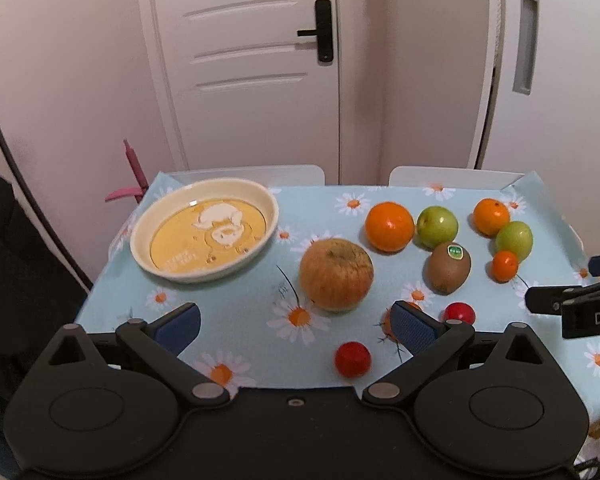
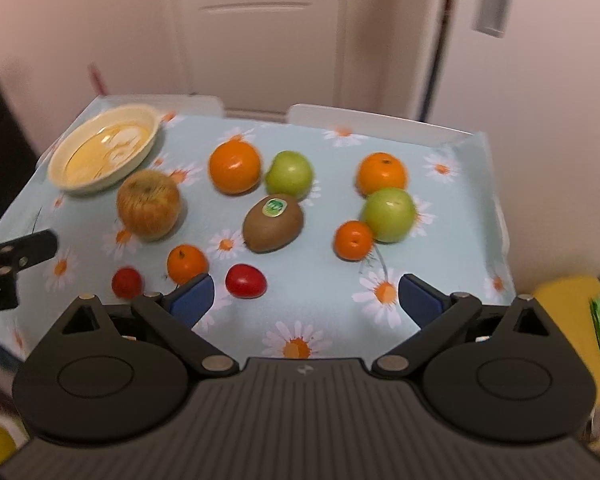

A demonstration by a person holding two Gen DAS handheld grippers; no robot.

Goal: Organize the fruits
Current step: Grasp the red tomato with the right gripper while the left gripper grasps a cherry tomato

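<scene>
Daisy-print tablecloth (image 1: 240, 308) fronts a white door (image 1: 244, 64).

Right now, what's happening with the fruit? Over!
Left gripper open, right gripper open, both empty. Fruits loose on tablecloth, dish empty. Nothing blocking.

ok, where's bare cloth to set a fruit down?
Free: the strip between the cream round dish and the big russet apple, and the near-left cloth in front of the dish. Crowded: the right half, around the brown stickered kiwi.
</scene>
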